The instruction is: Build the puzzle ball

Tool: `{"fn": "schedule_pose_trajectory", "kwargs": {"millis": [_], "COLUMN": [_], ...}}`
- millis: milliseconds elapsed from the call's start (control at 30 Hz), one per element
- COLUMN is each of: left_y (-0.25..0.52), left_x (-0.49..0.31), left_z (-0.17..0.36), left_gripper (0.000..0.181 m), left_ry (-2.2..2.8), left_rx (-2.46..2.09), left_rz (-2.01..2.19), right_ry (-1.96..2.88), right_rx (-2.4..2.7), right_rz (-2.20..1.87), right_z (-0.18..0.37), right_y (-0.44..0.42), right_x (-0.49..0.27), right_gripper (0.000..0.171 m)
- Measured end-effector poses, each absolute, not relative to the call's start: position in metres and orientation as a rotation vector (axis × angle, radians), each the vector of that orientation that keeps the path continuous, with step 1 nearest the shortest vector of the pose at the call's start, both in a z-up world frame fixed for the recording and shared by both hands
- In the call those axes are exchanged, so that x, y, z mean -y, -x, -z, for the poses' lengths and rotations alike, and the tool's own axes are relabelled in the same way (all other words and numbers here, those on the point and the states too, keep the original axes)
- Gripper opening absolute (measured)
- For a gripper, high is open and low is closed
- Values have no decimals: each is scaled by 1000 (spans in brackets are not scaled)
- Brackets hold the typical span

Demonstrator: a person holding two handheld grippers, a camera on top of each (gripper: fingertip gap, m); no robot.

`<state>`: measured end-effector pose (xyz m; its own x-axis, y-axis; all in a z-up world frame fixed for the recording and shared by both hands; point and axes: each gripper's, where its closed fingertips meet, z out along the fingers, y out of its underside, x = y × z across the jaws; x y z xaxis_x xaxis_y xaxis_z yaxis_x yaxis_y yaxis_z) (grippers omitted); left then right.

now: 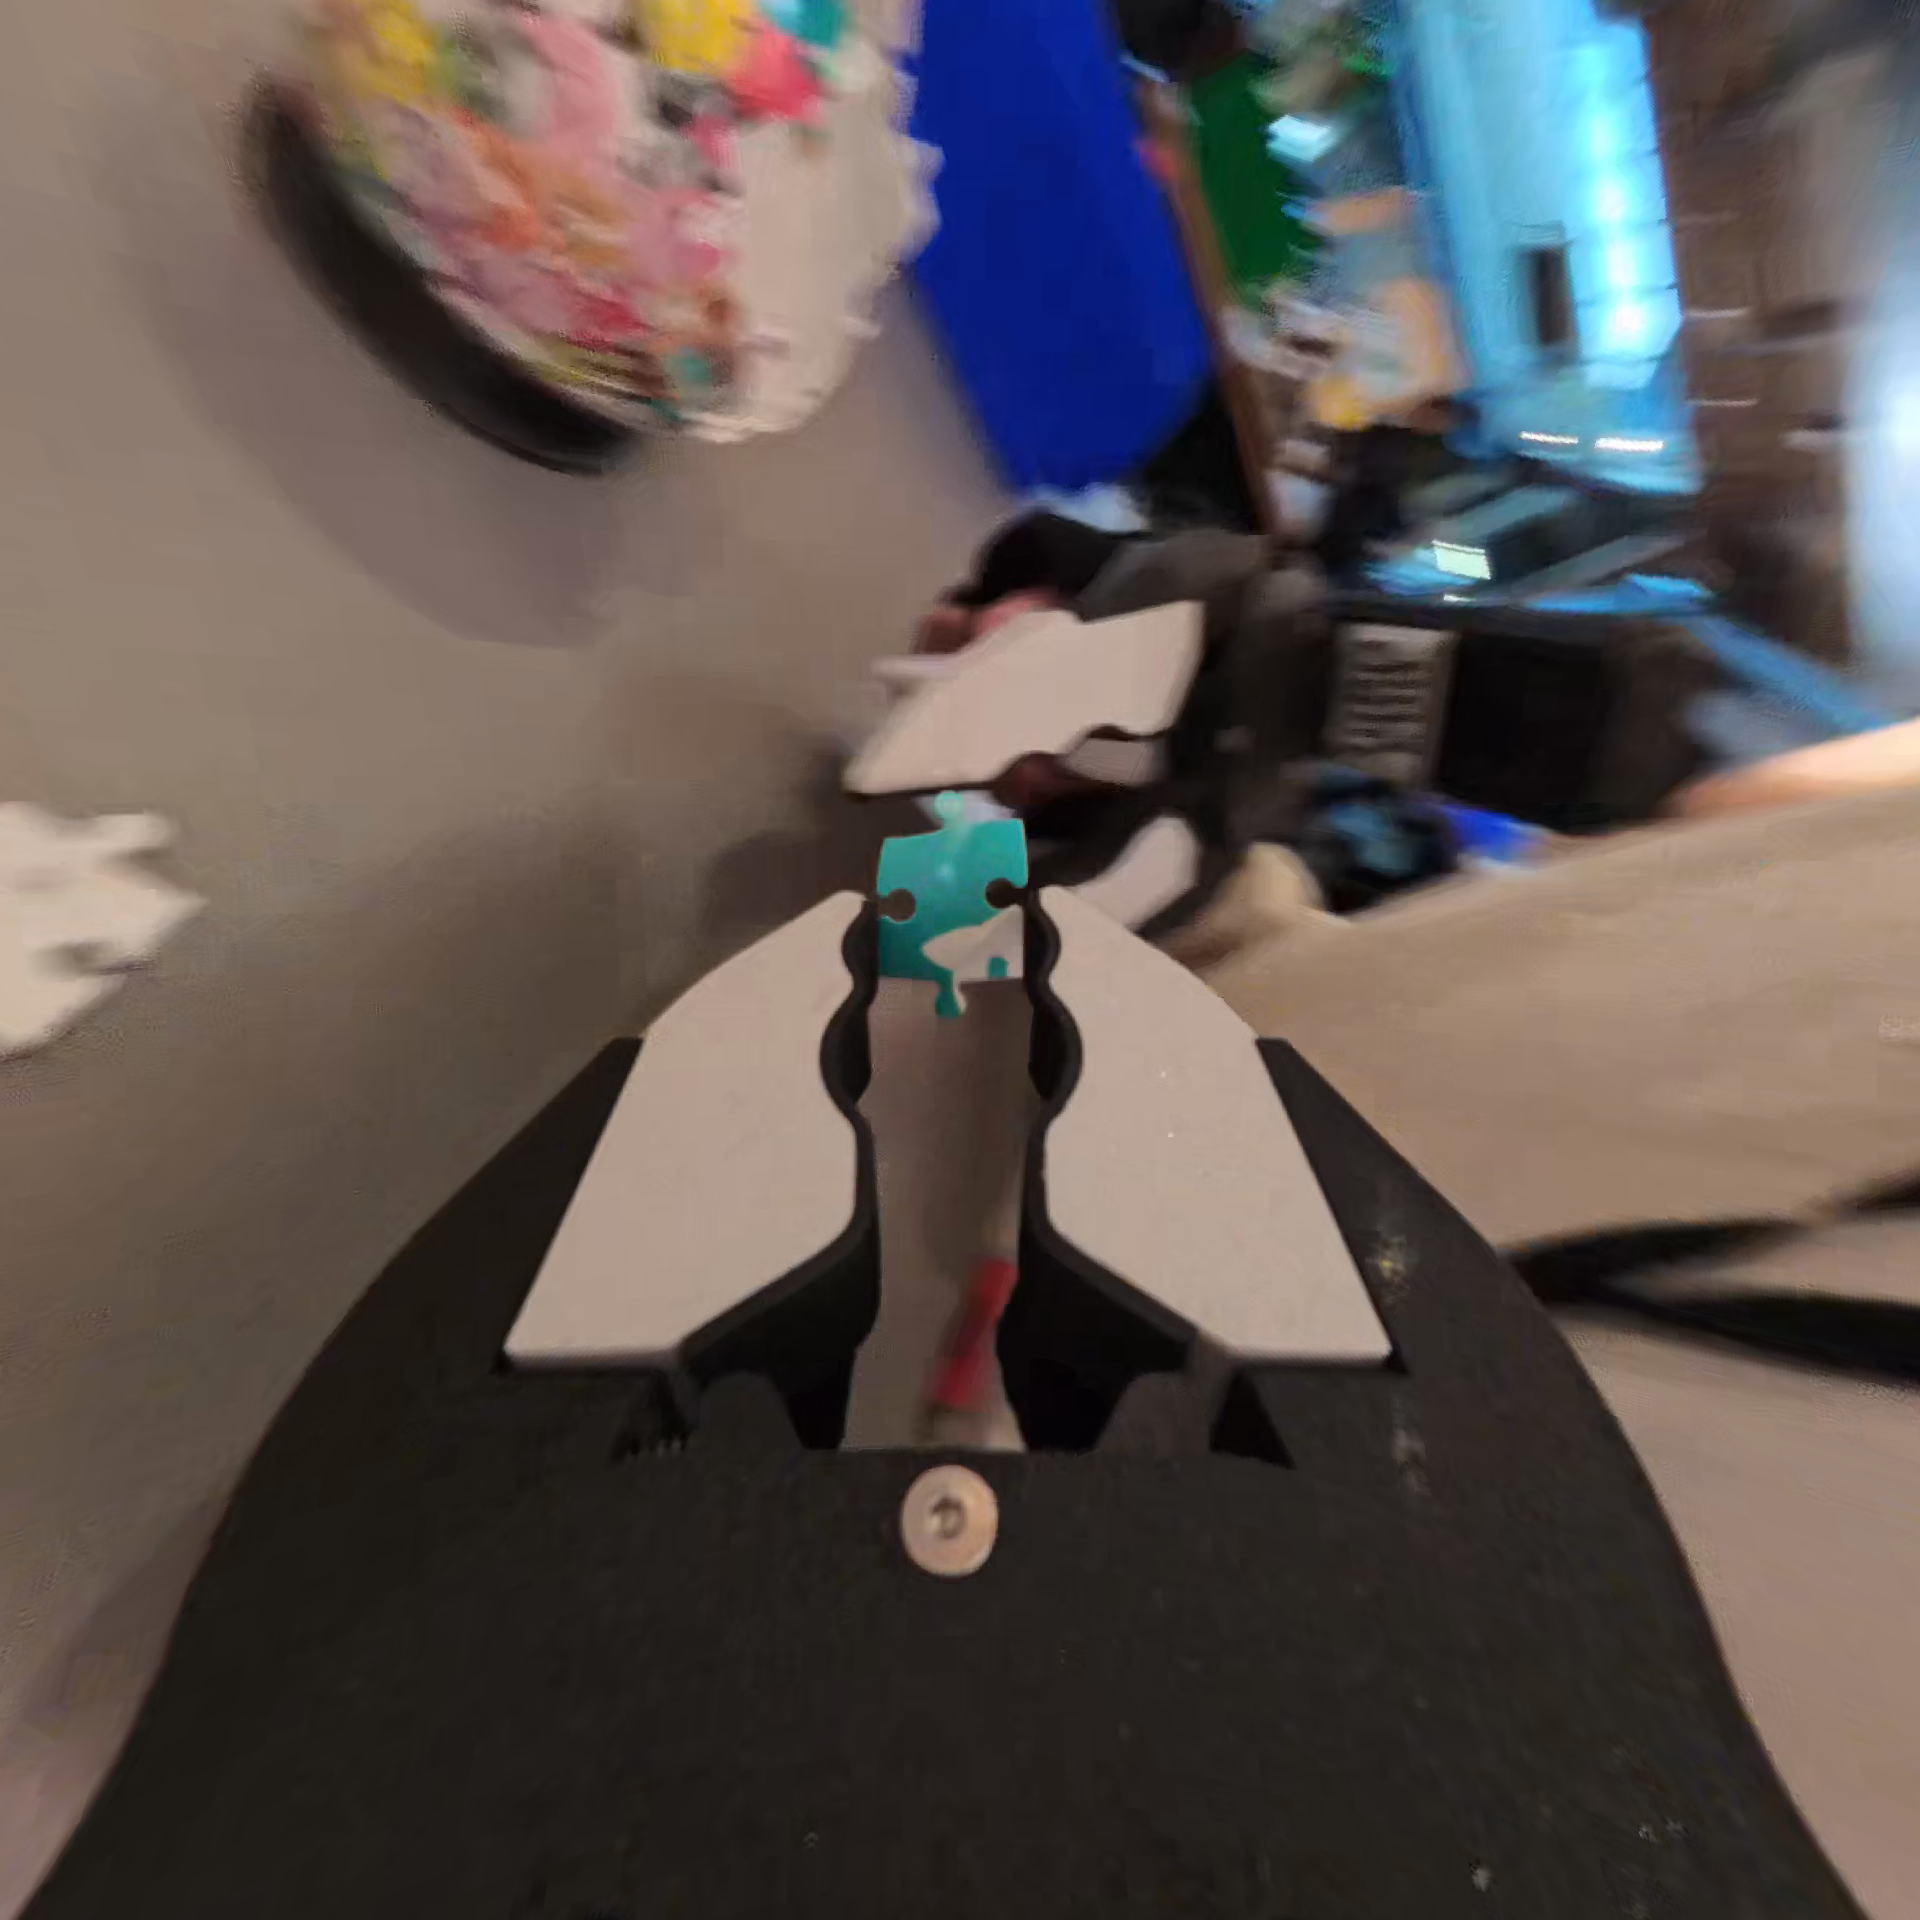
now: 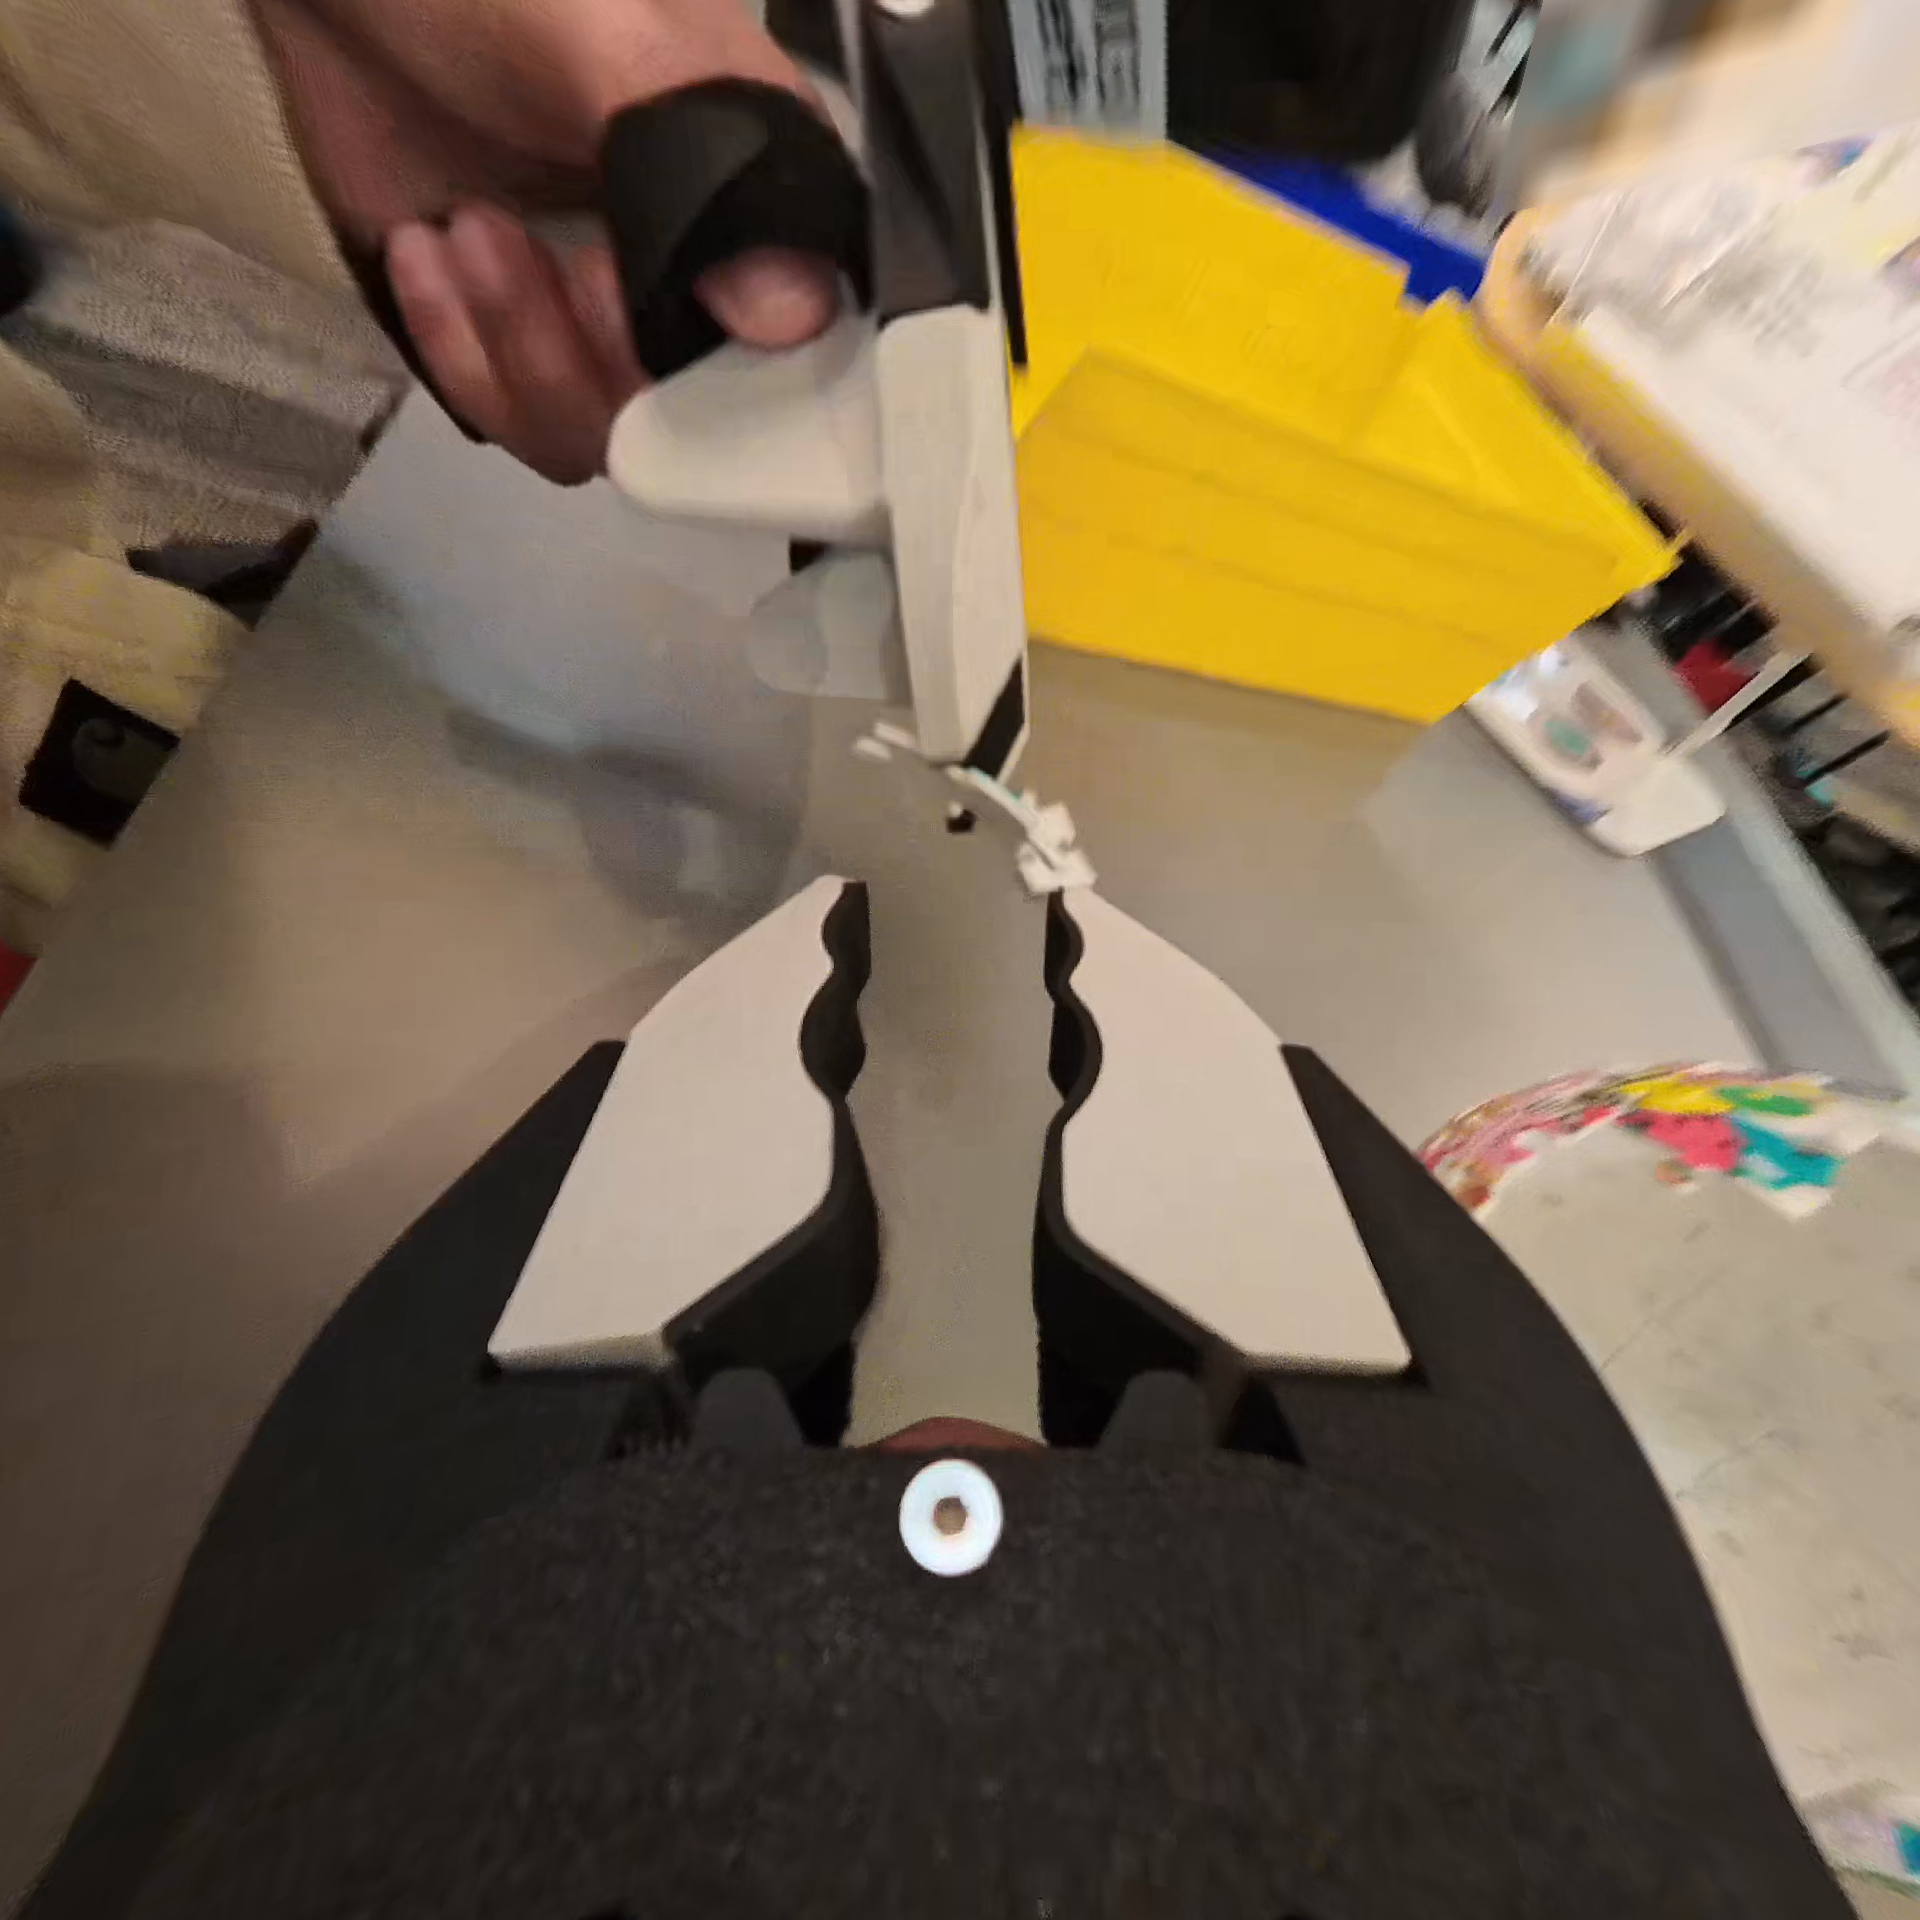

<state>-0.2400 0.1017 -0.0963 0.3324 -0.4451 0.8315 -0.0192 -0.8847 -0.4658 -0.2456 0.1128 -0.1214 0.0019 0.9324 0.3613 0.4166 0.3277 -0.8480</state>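
Across the frame bottom in both wrist views, a plain grey counter (image 1: 312, 727) fills most of the ground, heavily motion-blurred. Big yellow plastic bin (image 2: 1299, 468) sits at the far side of the counter in the right wrist view; a blue upright panel (image 1: 1049, 260) stands at the far edge in the left wrist view. Partly built multicoloured puzzle ball (image 1: 561, 218), pink, yellow and orange patches with white gaps, rests on a dark round base on the counter, upper left of the left wrist view, well apart from both tools; the same ball (image 2: 1662, 1132) shows at the right edge of the right wrist view. Left tool (image 1: 954, 914) has grey fingers with black pads, closed on a small teal-and-white jigsaw piece (image 1: 951, 899), pinched by its side edges, tab sticking out past the tips. Right tool (image 2: 954, 894) has its fingers parted with only bare counter between them, nothing held. A person's hand (image 2: 540, 260) with a black strap grips the left tool's handle, top left of the right wrist view, and the teal piece appears edge-on just beyond the right tool's tips. Loose white puzzle pieces (image 1: 73, 925), blurred, lie on the counter at the left edge.
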Motion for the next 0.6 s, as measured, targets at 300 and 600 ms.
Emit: {"fn": "schedule_pose_trajectory", "kwargs": {"millis": [300, 600], "left_y": [232, 265], "left_x": [-90, -117], "left_z": [65, 70], "left_gripper": [26, 27], "left_ry": [2247, 2113], "left_rx": [-576, -666], "left_rz": [1982, 1470], "right_ry": [1209, 1687], "right_rx": [1466, 1144], "right_rz": [-968, -1396], "right_z": [76, 90], "right_y": [238, 243], "right_x": [-96, -121], "right_gripper": [2, 2]}}
